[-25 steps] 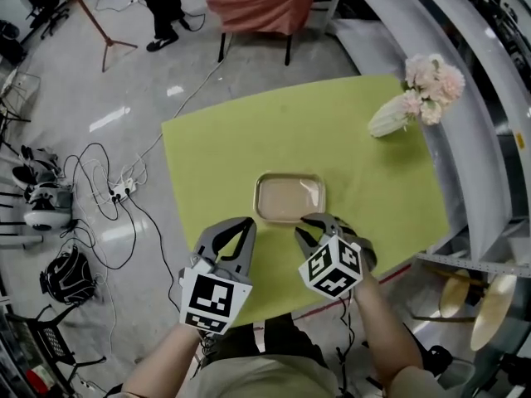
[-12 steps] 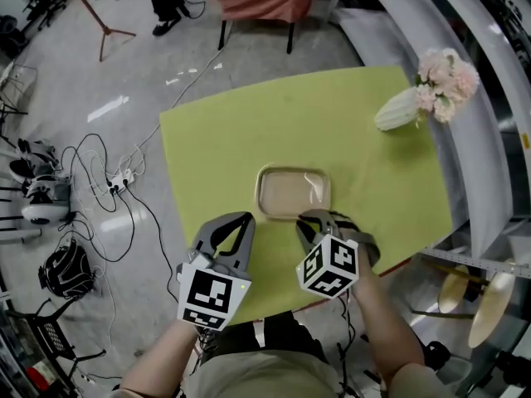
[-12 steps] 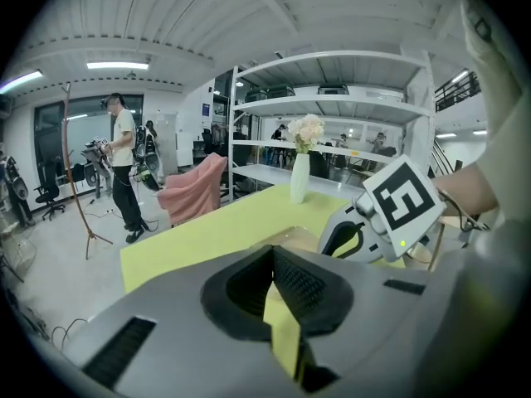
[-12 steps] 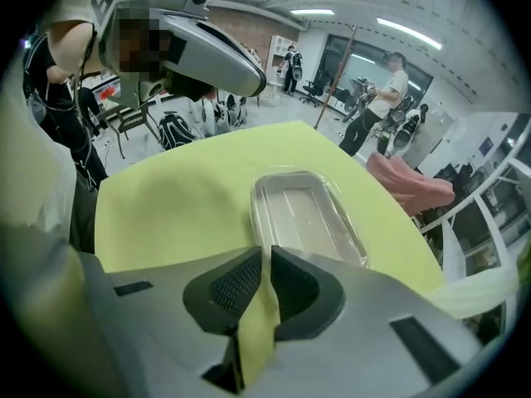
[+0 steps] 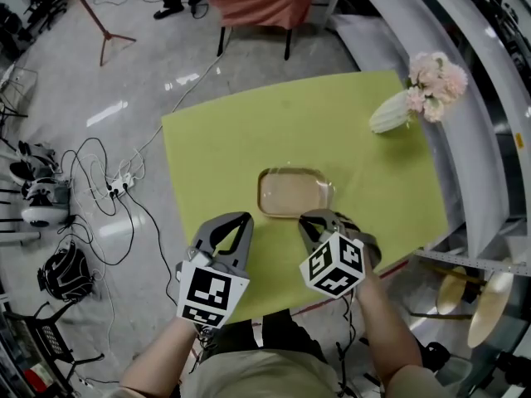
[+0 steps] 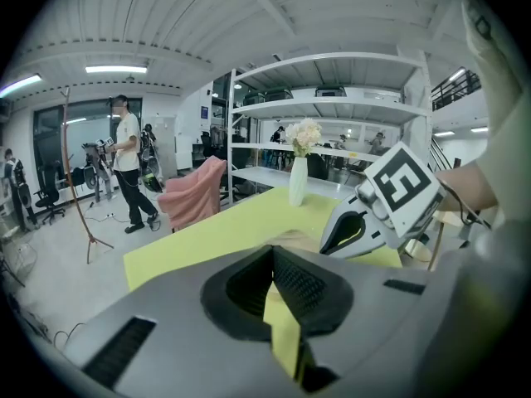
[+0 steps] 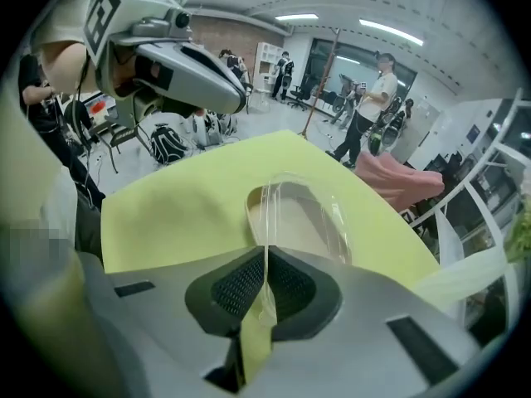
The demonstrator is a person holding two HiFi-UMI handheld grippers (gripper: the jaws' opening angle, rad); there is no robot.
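Moved forward onto the clear tray (image 5: 294, 194), right gripper (image 5: 310, 219) jaws pinch its near rim; left gripper (image 5: 241, 220) jaws pressed together

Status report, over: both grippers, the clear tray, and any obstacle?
Left gripper shut, empty, above the green table. Right gripper shut on the near rim of the clear tray. No obstacle near; flower vase stands far at the table corner.

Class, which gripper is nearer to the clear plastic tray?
Right. The right gripper pinches the near rim of the clear plastic tray; the left gripper hovers apart, off its near-left corner.
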